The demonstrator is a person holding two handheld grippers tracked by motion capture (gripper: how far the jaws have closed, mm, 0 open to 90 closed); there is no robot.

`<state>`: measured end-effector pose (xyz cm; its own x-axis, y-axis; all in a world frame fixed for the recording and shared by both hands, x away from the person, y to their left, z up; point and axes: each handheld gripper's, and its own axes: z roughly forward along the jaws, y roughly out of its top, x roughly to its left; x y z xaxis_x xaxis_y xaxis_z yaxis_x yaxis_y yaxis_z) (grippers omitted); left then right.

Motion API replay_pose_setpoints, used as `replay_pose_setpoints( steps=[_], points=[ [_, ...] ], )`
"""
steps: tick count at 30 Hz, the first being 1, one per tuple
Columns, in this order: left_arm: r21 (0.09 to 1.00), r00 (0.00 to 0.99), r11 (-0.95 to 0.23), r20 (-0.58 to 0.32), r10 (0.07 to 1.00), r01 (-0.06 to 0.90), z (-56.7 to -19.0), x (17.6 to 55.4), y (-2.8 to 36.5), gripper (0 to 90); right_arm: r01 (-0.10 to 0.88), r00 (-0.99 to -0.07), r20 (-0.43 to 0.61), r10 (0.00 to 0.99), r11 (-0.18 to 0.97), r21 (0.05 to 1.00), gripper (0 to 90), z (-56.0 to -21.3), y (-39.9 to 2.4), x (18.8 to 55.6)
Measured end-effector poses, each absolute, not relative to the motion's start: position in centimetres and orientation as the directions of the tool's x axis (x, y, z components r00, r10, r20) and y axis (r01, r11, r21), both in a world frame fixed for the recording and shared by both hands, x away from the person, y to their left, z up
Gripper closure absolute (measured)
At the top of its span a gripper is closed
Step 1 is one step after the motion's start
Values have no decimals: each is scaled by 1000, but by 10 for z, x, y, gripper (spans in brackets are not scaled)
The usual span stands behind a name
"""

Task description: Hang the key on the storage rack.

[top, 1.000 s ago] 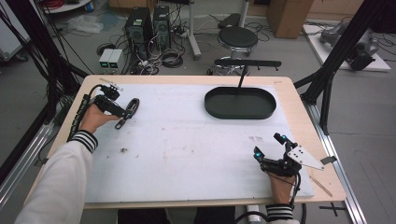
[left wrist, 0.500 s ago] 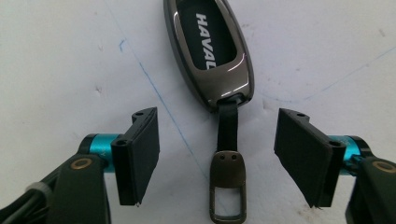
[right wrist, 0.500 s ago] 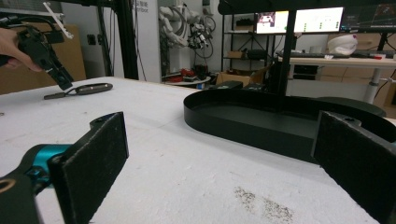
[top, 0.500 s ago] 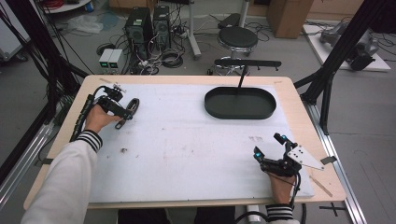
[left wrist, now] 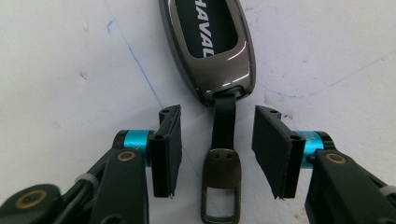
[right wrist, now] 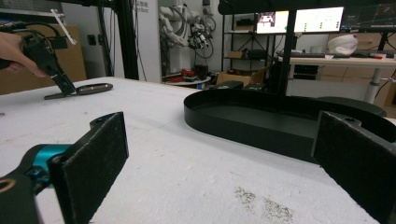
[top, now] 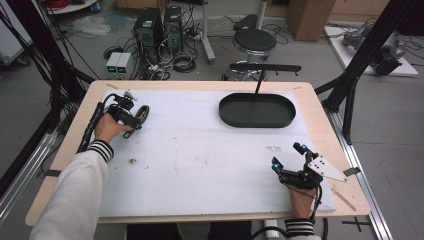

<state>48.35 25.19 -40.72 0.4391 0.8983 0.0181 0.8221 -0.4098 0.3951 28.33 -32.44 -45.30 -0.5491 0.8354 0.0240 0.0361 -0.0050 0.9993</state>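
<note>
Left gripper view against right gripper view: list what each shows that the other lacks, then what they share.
Left gripper view alone: the lettering on the key fob, its short black strap and metal loop lying between the left claw's open jaws, and faint blue pen lines on the table cover.

Right gripper view alone: the black oval tray, the right claw's wide-open jaws, the room's desks and lit screens.

Both: the key fob on the white table cover, with the left claw at it.

Key fob strap between open jaws
</note>
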Motion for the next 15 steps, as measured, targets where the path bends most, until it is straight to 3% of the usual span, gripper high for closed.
replay_pose_setpoints(
  steps=[15],
  points=[
    [352, 425, -413, 46, 904, 840, -404, 487, 247, 611, 35, -550, 26, 834, -8, 999, 28, -453, -324, 284]
  ],
)
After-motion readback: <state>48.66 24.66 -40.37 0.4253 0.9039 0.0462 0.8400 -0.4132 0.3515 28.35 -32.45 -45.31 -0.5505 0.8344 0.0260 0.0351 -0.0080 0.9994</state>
